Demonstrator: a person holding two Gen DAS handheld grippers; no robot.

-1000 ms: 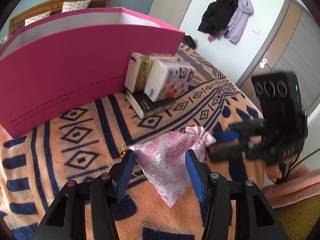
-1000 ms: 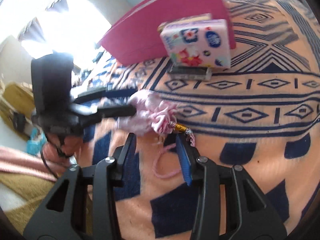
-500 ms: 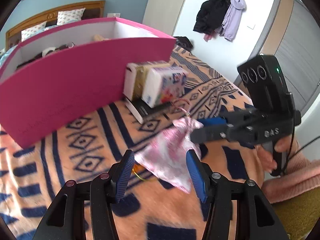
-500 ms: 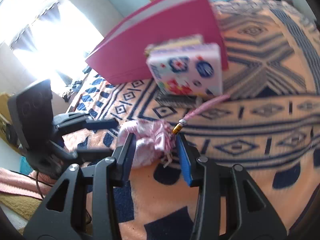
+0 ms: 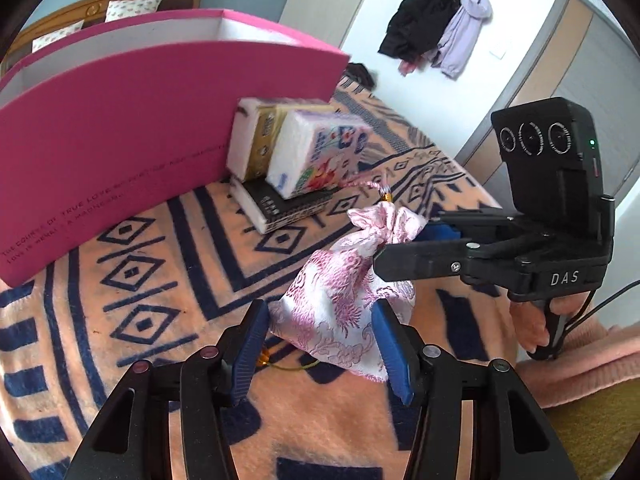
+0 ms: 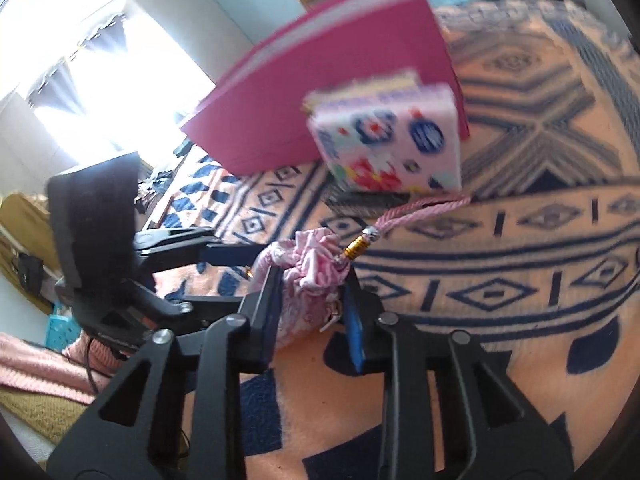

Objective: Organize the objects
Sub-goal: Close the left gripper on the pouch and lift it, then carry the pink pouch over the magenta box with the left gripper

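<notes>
Both grippers are on the pink silk pouch right now, above the patterned blanket on the bed. The left gripper has its blue fingers pressing the pouch's lower body from both sides, pinching it. The right gripper comes in from the side, its fingers squeezed tight on the gathered neck of the pouch, where the pink cord with a gold bead trails out towards the tissue pack. That pack leans on a second pack, both on a dark book, just beside the big pink box. Coats hang on the far wall.
</notes>
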